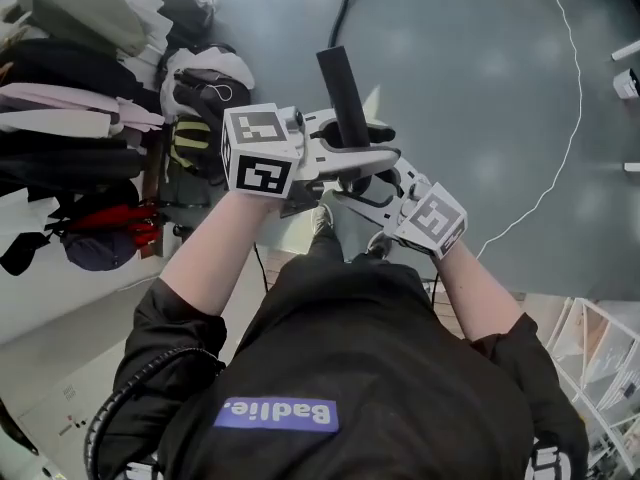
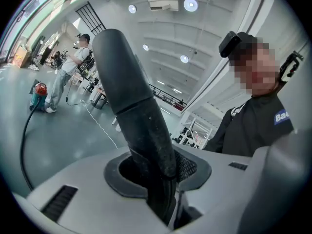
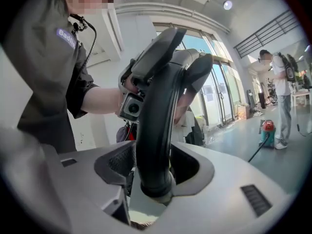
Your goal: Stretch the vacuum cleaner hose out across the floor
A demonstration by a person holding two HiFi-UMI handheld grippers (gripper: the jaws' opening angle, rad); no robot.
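The left gripper [image 2: 163, 182] has its jaws drawn about halfway in and clamped on the vacuum hose [image 2: 141, 116]. The hose's stiff black end tube rises steeply out of the jaws. The right gripper [image 3: 156, 172] sits just beneath it, jaws wide around the tube's curved part with slack beside it, not pinching. A glossy grey floor [image 1: 480, 88] spreads beyond both jaws. Left of the jaws hangs a crowded clothes rack [image 1: 70, 118]. Far ahead of them the vacuum cleaner [image 2: 39, 94] stands on the floor beside a standing person [image 2: 68, 67]. Right of the jaws a thin white cable [image 1: 572, 138] trails over the floor.
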